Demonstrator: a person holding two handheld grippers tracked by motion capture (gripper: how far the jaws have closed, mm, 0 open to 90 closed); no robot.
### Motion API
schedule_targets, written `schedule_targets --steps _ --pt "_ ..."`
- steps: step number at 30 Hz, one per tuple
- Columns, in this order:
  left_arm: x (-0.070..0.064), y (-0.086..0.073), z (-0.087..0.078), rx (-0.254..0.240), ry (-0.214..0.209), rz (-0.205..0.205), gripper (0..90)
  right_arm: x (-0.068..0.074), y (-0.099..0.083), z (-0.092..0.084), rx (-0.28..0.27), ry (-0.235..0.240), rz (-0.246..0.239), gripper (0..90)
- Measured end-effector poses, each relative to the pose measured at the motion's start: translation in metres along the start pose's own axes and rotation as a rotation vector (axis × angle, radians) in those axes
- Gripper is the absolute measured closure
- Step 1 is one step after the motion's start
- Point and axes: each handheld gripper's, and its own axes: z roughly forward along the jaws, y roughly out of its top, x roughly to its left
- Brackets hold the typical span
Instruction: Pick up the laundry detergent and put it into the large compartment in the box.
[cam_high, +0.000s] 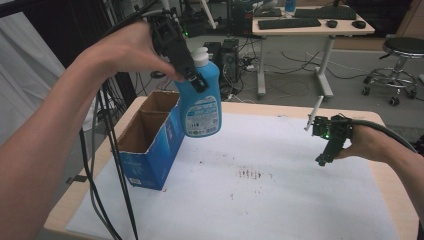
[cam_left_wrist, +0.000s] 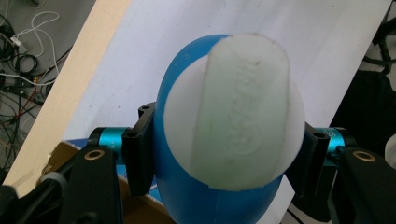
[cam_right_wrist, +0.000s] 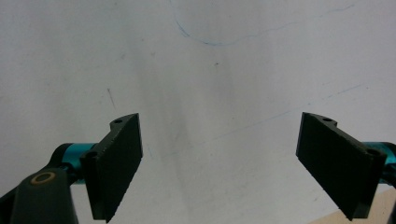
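Note:
A blue bottle with a white cap and a printed label hangs in the air just right of an open blue cardboard box. My left gripper is shut on the bottle's upper body, seen from above in the left gripper view, where the white cap sits between the two pads. My right gripper is open above the white mat at the right; its pads stand wide apart with nothing between them.
The white mat covers the wooden table and has small dark stains near its middle. The box stands at the mat's left edge with its flaps up. Cables hang at the left. A desk and a stool stand behind.

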Motion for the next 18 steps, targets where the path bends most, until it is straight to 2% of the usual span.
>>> schedule_targets --steps 4,6,10,18 --pt "0.007 -0.008 -0.008 -0.004 0.016 -0.026 37.9 0.000 0.001 0.001 0.005 0.000 -0.001 13.9" --pt "0.015 -0.019 -0.016 0.016 0.039 -0.050 37.9 0.001 0.002 0.001 0.004 0.000 -0.005 13.9" --pt "0.024 -0.032 -0.024 0.013 0.064 -0.088 37.9 0.000 0.002 0.002 0.006 0.000 0.000 13.9" --pt "0.044 -0.059 -0.038 0.004 0.089 -0.162 37.9 0.001 0.005 0.004 0.012 0.001 -0.007 13.9"
